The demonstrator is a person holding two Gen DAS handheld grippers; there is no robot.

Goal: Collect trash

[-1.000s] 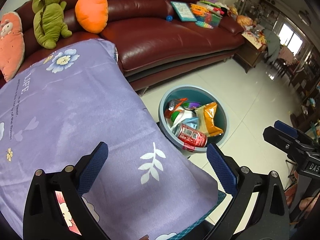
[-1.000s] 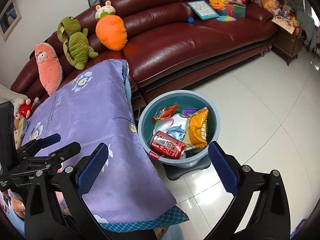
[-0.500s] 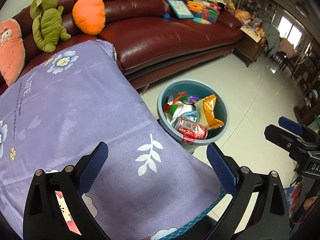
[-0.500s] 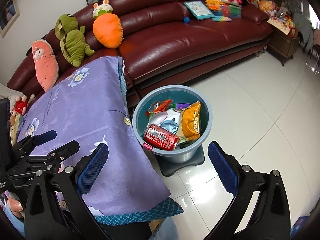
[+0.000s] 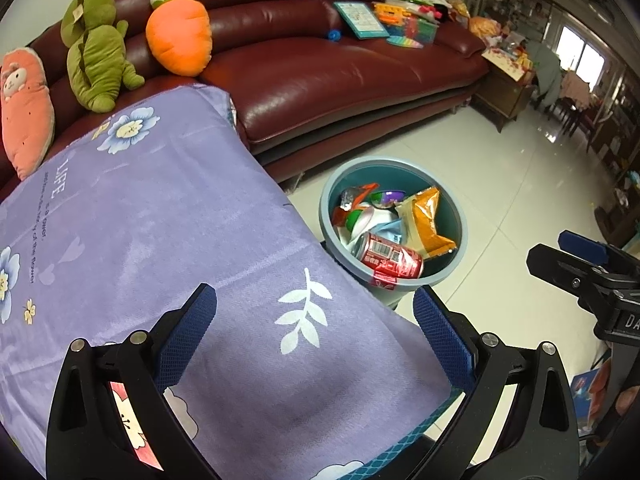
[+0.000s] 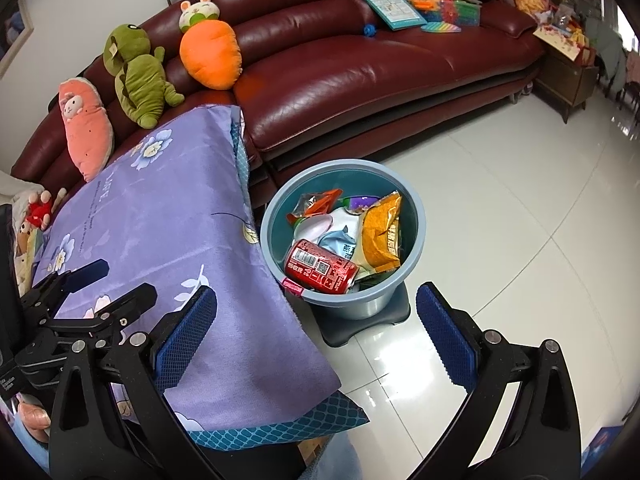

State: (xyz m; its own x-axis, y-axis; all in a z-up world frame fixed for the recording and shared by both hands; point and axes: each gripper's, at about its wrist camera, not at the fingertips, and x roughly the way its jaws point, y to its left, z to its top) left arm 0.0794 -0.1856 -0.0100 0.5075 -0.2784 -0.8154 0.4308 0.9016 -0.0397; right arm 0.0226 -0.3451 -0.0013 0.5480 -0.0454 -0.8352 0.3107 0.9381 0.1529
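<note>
A blue-grey bin (image 5: 456,212) stands on the floor beside the table; it also shows in the right wrist view (image 6: 416,216). In it lie a red soda can (image 5: 388,256), an orange snack bag (image 5: 426,224) and other wrappers; the can (image 6: 320,268) and bag (image 6: 382,234) show in the right view too. My left gripper (image 5: 314,340) is open and empty above the purple tablecloth (image 5: 160,232). My right gripper (image 6: 316,332) is open and empty, above the table's corner and floor, short of the bin.
A dark red leather sofa (image 6: 360,72) runs behind the table and bin, with plush toys (image 6: 140,76) at its left and books and toys (image 6: 436,4) at its right. White tiled floor (image 6: 520,208) spreads right. A wooden side table (image 5: 504,92) stands past the sofa.
Both grippers have drawn back and up a little, so the bin and sofa look slightly further off. Both stay open and empty. The trash in the bin has not moved.
</note>
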